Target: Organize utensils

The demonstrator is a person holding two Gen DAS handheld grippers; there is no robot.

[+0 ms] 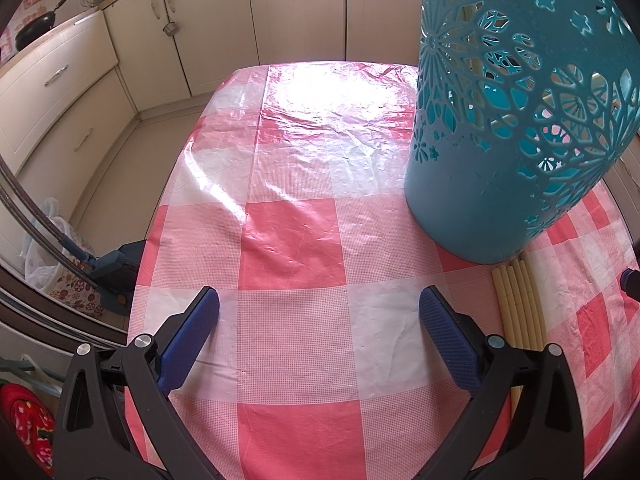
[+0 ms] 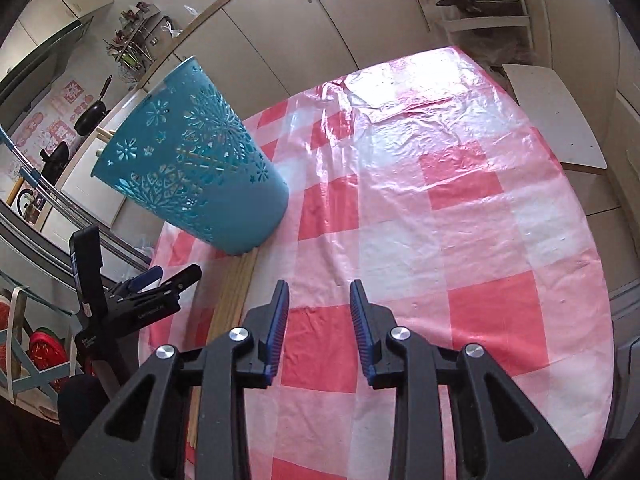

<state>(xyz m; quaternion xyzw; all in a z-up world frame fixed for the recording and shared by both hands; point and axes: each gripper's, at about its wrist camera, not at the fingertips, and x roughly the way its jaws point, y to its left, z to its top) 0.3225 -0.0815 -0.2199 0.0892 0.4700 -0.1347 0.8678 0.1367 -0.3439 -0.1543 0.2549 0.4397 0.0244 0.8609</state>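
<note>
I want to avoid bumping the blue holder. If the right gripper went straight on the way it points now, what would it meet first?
Probably only the checked tablecloth: the right gripper is open and empty, and the blue holder and chopsticks lie off to its left. Depth is uncertain.

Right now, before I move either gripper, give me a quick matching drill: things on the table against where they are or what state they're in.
Things:
1. teal holder
2. chopsticks
3. left gripper
4. right gripper

States:
A. wide open, empty
B. lying flat by the holder's base
C. slightly open, empty
D. standing on the checked tablecloth

Pairs: 1-D, 2-B, 3-A, 4-C
</note>
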